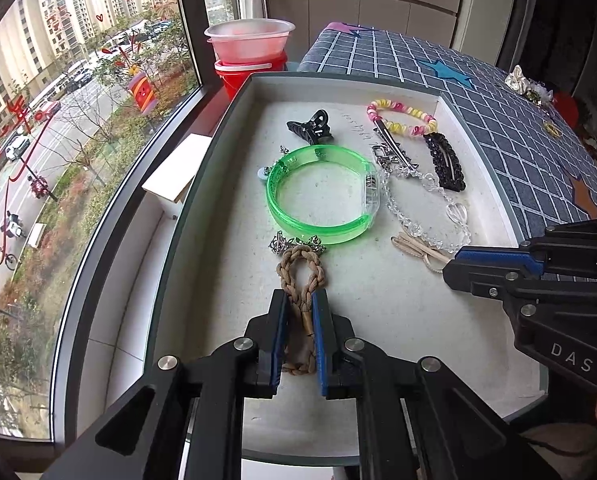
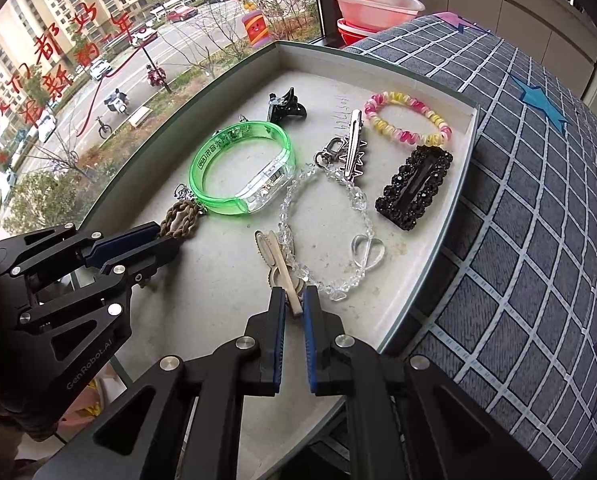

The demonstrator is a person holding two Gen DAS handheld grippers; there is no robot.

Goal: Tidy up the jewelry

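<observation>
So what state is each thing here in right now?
Left gripper: shut on braided cord.
Braided cord: clamped, loop end free.
Right gripper: shut on beige clip.
Beige clip: pinched at one end.
Green bangle: lying flat, untouched.
Black sequin clip: lying flat, untouched.

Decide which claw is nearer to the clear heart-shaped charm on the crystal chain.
Right. The right claw sits at the beige clip beside the crystal chain, close to the heart charm. The left claw grips the braided cord, farther away, beyond the green bangle.
</observation>
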